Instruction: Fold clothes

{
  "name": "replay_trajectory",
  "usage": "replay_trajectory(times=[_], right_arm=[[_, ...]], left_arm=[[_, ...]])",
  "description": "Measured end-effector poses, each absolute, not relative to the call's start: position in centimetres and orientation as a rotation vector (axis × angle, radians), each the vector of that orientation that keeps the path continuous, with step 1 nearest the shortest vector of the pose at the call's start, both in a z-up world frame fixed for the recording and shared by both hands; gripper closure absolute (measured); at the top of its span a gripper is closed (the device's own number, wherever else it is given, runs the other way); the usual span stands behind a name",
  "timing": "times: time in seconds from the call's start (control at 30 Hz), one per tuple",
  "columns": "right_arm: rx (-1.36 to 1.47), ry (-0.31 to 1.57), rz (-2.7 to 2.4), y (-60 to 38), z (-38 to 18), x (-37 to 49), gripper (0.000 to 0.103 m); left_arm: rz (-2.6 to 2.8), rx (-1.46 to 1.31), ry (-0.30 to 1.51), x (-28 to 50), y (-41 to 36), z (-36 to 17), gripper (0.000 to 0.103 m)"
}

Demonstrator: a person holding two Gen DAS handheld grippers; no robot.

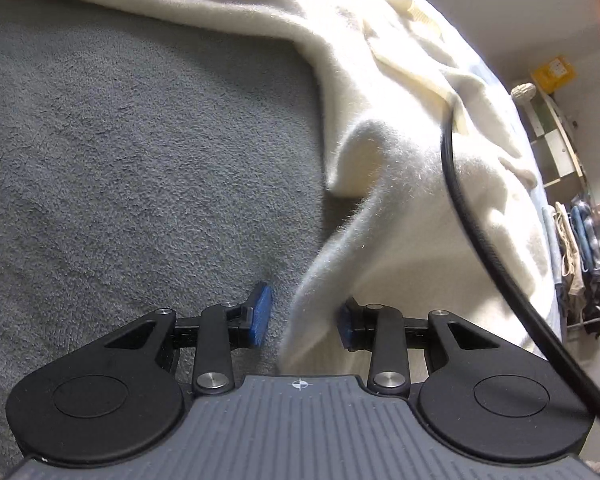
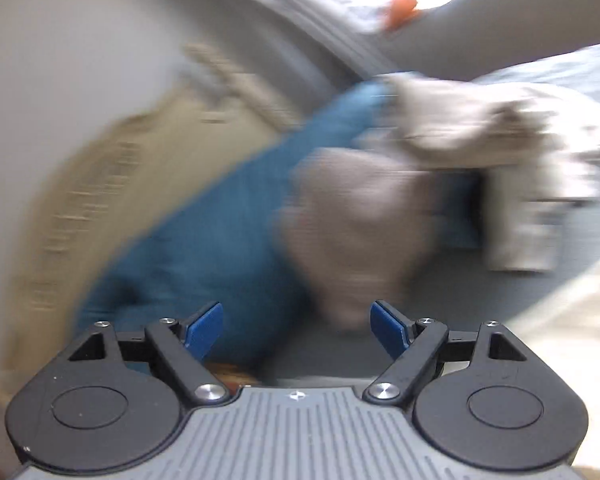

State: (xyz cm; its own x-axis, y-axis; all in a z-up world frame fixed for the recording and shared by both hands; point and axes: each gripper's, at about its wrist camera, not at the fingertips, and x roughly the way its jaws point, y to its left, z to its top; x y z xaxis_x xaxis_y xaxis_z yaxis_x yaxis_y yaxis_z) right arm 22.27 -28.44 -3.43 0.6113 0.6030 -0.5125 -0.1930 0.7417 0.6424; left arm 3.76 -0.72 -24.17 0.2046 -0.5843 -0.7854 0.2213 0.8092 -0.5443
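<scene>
the left gripper [image 1: 304,318] is hanging over a grey fleece blanket [image 1: 120,140], its blue pads [image 1: 262,314] standing partly apart with a fold of the cream fuzzy garment [image 1: 380,80] running up between them. the cloth is lying against the right pad and clear of the left one, so whether it is really pinched is not possible to tell. the rest of the garment is spreading toward the blanket's far right edge, under a black cable [image 1: 480,220]. the right gripper [image 2: 298,328] is holding nothing, jaws standing wide apart, pointing at a blurred pile of blue cloth [image 2: 204,232] and pale cloth [image 2: 360,220] beside tan fabric [image 2: 100,184].
</scene>
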Motion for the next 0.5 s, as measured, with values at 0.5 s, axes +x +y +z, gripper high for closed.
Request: replay_trajectory(times=[0.5], right_arm=[[-0.505, 0.996, 0.289, -26.4, -19.4, 15.7, 0.021]], left_arm=[[-0.567, -0.379, 1.252, 3.7, -0.3, -24.6, 0.066]])
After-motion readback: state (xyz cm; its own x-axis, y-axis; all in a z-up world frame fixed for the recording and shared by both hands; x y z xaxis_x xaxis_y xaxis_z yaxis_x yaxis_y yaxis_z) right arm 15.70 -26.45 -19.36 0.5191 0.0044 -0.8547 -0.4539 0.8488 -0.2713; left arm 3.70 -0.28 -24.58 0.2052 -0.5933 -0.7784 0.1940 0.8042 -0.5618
